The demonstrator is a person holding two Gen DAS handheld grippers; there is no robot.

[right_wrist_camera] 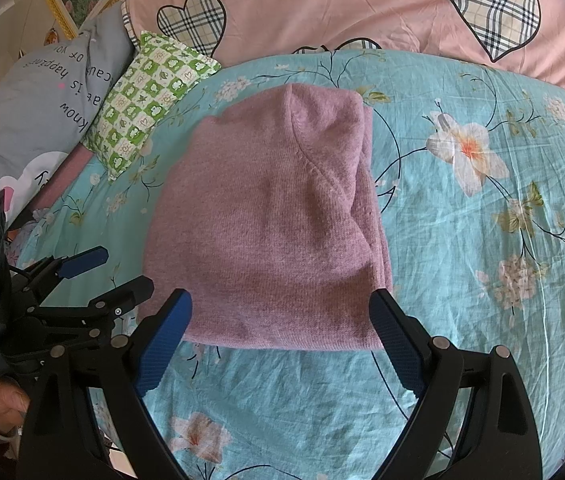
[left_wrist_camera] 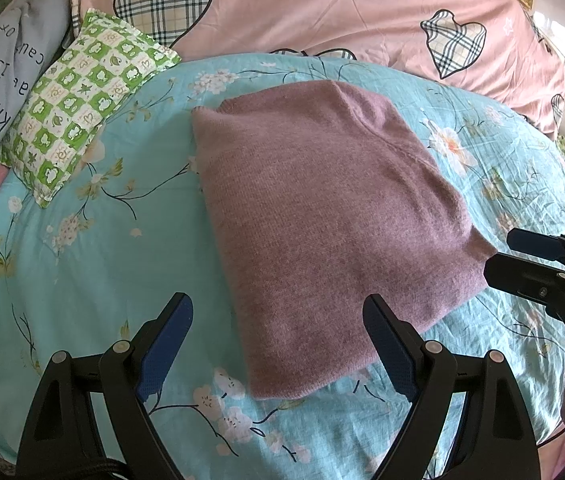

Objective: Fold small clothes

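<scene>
A mauve knitted garment (left_wrist_camera: pixel 322 216) lies folded into a rough rectangle on the turquoise floral bedspread (left_wrist_camera: pixel 82 280); it also shows in the right wrist view (right_wrist_camera: pixel 274 232). My left gripper (left_wrist_camera: pixel 278 316) is open and empty, hovering just above the garment's near left corner. My right gripper (right_wrist_camera: pixel 282 312) is open and empty, hovering over the garment's near edge. The right gripper also shows at the right edge of the left wrist view (left_wrist_camera: pixel 502 252), beside the garment's right corner. The left gripper shows at the left of the right wrist view (right_wrist_camera: pixel 122 268), beside the garment's left corner.
A green-and-white checked pillow (left_wrist_camera: pixel 78 100) lies at the far left. A grey pillow with lettering (right_wrist_camera: pixel 34 92) is behind it. A pink quilt with plaid hearts (left_wrist_camera: pixel 322 8) lies along the far side of the bed.
</scene>
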